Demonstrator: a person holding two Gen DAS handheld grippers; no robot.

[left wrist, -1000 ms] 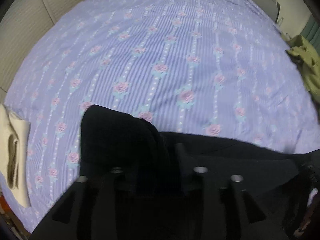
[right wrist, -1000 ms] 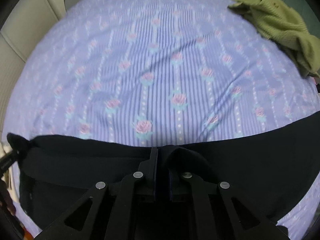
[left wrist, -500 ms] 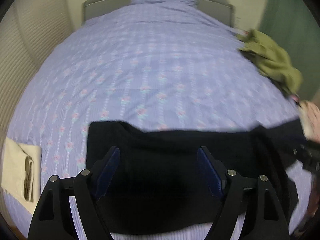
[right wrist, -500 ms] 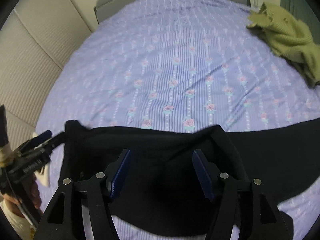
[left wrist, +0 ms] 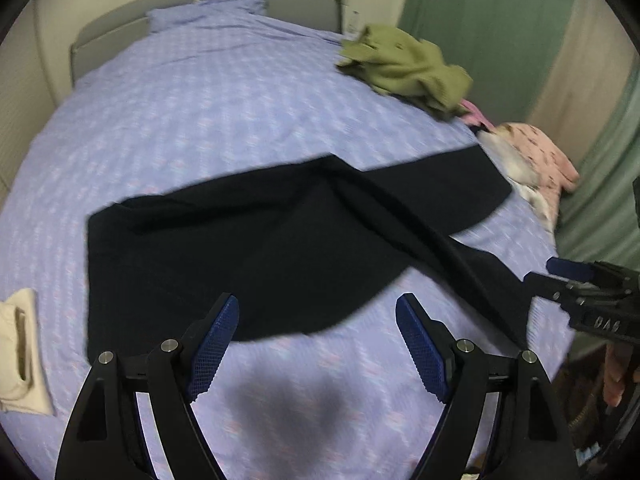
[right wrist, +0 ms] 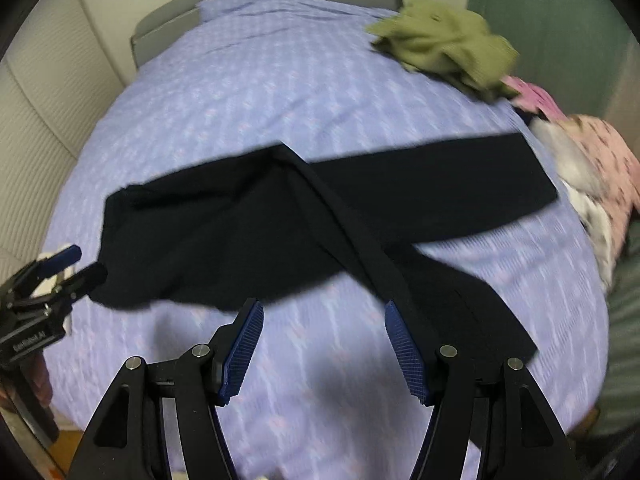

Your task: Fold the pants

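Black pants (left wrist: pixel 248 248) lie spread on the purple floral bed, waist at the left, two legs splayed toward the right; they also show in the right wrist view (right wrist: pixel 248 232). My left gripper (left wrist: pixel 318 340) is open and empty, held back above the near edge of the pants. My right gripper (right wrist: pixel 322 344) is open and empty, above the sheet near the nearer leg. The right gripper also shows at the right edge of the left wrist view (left wrist: pixel 560 276). The left gripper shows at the left edge of the right wrist view (right wrist: pixel 72 266).
An olive green garment (left wrist: pixel 408 68) lies bunched at the far right of the bed (left wrist: pixel 200 100). Pink clothing (left wrist: pixel 536 160) sits at the right edge. A folded cream item (left wrist: pixel 20 352) lies at the near left. Headboard and pillow are at the far end; a green curtain hangs at right.
Both grippers were shut on the pants a second ago, then opened and let go. Both have drawn back and up, so the whole spread pants now show.
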